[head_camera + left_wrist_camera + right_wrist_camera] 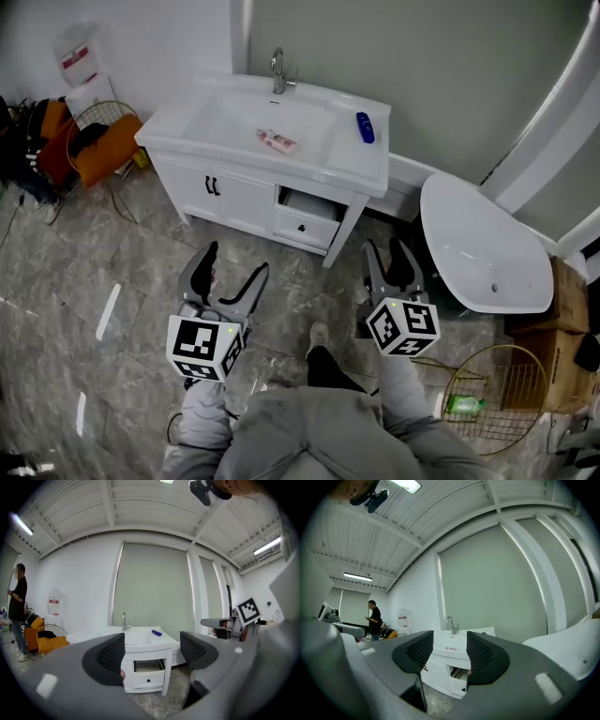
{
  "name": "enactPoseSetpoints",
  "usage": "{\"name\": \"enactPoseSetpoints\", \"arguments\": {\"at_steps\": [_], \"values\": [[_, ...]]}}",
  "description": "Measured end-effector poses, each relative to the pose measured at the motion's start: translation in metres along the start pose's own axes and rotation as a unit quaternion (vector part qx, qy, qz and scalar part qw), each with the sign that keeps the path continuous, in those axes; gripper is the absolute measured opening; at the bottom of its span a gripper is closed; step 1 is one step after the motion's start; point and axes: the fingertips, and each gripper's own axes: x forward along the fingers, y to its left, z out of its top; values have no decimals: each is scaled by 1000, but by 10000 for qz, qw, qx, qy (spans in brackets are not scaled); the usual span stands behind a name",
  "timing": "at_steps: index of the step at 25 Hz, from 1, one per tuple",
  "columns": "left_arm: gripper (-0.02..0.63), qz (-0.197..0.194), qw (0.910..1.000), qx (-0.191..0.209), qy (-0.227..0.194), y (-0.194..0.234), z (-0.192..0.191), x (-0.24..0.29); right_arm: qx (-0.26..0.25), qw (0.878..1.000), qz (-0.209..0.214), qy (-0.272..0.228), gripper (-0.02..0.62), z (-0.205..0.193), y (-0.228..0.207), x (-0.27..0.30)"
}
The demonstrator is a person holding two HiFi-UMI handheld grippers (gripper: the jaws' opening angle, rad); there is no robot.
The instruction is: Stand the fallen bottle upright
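Blue bottle (365,127) lying on sink counter (371,167), well beyond left claw (234,260), right claw (384,246); both apart, empty.

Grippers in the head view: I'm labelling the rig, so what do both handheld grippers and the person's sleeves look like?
Each of the left gripper and right gripper has two dark grey curved jaws with ribbed black pads, and a white cube printed with black square markers. The person's sleeves are light grey.
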Motion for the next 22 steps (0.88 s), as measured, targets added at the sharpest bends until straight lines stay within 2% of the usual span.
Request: {"name": "enactPoseSetpoints", "arguments": {"at_steps": [5, 16, 22], "values": [[420, 189, 9998, -52, -1, 22, -1, 38, 33, 9999, 154, 27, 219, -4, -9, 50], [420, 487, 9988, 18, 5, 45, 17, 185, 48, 9979, 640, 59, 219, 5, -65, 193], [420, 602, 9981, 54, 89, 50, 25, 246, 132, 9961, 840, 232, 219, -1, -93, 252]]}}
